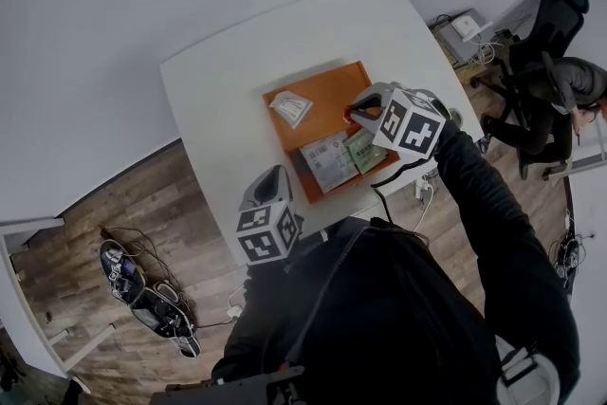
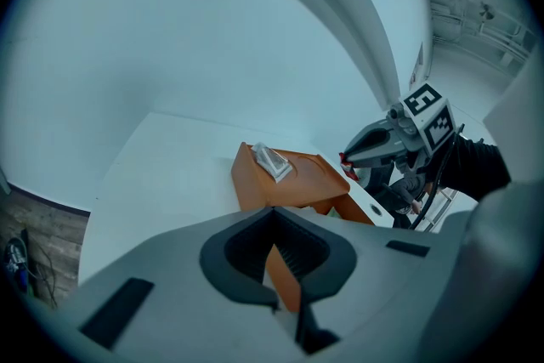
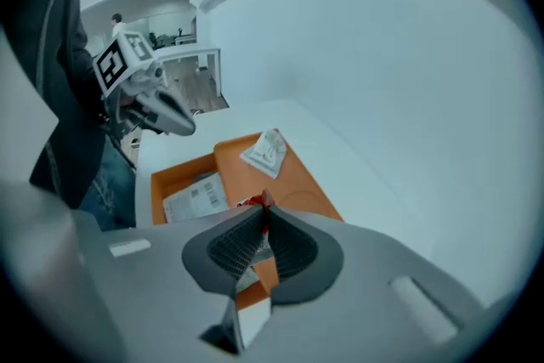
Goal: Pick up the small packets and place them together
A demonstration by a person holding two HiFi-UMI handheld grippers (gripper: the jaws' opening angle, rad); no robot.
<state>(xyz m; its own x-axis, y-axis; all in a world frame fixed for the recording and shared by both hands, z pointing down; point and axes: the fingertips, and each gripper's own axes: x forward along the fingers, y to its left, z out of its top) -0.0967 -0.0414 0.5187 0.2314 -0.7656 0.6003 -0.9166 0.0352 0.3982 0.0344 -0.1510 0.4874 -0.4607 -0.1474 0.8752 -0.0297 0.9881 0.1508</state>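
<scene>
Small red packet (image 3: pixel 258 201) clamped in the right gripper (image 3: pixel 261 218) jaw tips above the flat orange tray (image 1: pixel 334 84), probably for carrying to the crinkled white packet (image 1: pixel 291 108) there; left gripper (image 2: pixel 273 220) idle, jaws together, empty.

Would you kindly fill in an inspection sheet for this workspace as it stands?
Surface: white table with an orange tray on it.
Job's things: white packet at the tray's far end; red packet in the right gripper; labelled packet and green packet at the near end.
Clutter: nothing seen.
Grippers: right gripper shut on the red packet, above the tray; left gripper shut, empty.
Cables: loose cables on the floor, left of the table.
Surroundings: wooden floor; person seated in a black office chair.
</scene>
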